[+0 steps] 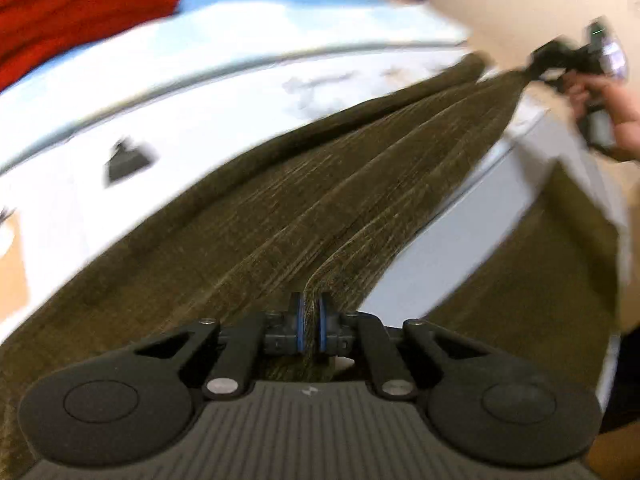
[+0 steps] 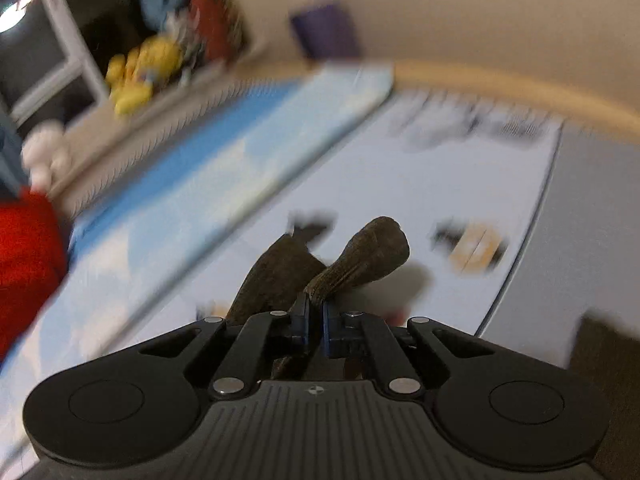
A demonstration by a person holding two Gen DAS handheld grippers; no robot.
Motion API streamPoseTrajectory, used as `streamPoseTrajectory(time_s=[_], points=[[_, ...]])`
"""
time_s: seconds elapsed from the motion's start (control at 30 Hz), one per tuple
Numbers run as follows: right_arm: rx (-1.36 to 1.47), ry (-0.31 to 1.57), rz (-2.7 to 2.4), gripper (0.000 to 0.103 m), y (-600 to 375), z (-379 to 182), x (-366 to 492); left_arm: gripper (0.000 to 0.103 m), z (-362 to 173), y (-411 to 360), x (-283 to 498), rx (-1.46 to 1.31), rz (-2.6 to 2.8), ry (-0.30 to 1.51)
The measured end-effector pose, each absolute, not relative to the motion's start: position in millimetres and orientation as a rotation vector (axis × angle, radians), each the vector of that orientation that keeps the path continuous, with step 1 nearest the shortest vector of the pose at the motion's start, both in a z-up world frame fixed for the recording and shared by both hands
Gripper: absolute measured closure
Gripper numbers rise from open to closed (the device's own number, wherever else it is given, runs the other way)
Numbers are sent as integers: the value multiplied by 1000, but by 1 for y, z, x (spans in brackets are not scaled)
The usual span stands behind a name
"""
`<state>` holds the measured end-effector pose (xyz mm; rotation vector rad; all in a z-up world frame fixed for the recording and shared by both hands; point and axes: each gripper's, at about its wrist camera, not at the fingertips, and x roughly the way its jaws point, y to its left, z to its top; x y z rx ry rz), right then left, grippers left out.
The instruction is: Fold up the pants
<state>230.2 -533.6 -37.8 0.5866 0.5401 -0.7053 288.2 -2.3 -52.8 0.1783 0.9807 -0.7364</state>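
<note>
The dark olive pants (image 1: pixel 304 208) are stretched in the air above a white bed (image 1: pixel 80 200), running from my left gripper up to the right one. My left gripper (image 1: pixel 311 326) is shut on a fold of the pants at one end. In the left wrist view, my right gripper (image 1: pixel 556 62) is at the far upper right, shut on the other end. In the right wrist view, my right gripper (image 2: pixel 316 326) pinches the pants (image 2: pixel 360 256), whose bunched ends stick out past the pads. Both views are motion-blurred.
A red cloth (image 1: pixel 68 8) lies at the upper left, also in the right wrist view (image 2: pixel 24 264). A blue-and-white sheet (image 2: pixel 192 184) lies along the bed by the wall. Small dark and orange items (image 2: pixel 476 248) lie on the bed. Yellow plush toys (image 2: pixel 140 68) sit beyond.
</note>
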Motion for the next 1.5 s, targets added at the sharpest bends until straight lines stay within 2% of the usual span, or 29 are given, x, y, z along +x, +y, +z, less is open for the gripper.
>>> streamPoseTrajectory(time_s=[0.17,0.2,0.3,0.33,0.37,0.4,0.5,0.57,0.67,0.83,0.93,1.03,1.07,1.1,1.17,1.27,1.37,1.43,1.47,1.5], points=[[764,899,-980,92,-575,-112,200,94,-69,-24,265,329,-887,1089],[769,878,-1018,88,-578,-110,194,93,-71,-25,262,358,-893,1089],[601,746,-986,85,-565,-80,202,86,-59,-10,266,286,-893,1073],[557,707,-938,81,-557,-71,207,79,-50,-1,271,233,-877,1056],[525,682,-892,71,-550,-64,212,72,-41,13,277,176,-847,1031],[505,666,-852,66,-544,-60,217,68,-34,26,284,128,-808,1008],[540,698,-665,63,-530,-65,233,60,-18,76,301,3,-588,957],[545,751,-570,62,-520,-72,244,41,-13,118,308,-61,-382,940],[496,757,-516,62,-502,-70,249,29,-15,184,308,-151,-109,972],[454,707,-477,62,-494,-48,251,28,-38,271,294,-252,123,1071],[466,673,-459,62,-491,-30,242,27,-69,281,295,-314,109,1158],[489,628,-468,62,-488,-9,225,30,-85,284,291,-342,83,1164],[502,615,-468,62,-487,-1,218,43,-86,282,291,-336,71,1158],[514,603,-459,62,-484,7,209,62,-86,280,291,-297,58,1147],[520,590,-431,62,-478,22,191,66,-83,294,283,-310,59,1104],[474,566,-371,62,-468,44,160,65,-66,300,272,-257,143,1032],[432,543,-369,61,-464,58,126,56,-53,296,266,-242,169,1050],[445,546,-374,60,-464,58,103,45,-33,293,254,-263,157,1035],[447,550,-371,60,-464,57,93,35,-22,292,247,-278,151,1020],[443,556,-371,60,-463,55,83,32,-14,290,240,-289,150,1021]])
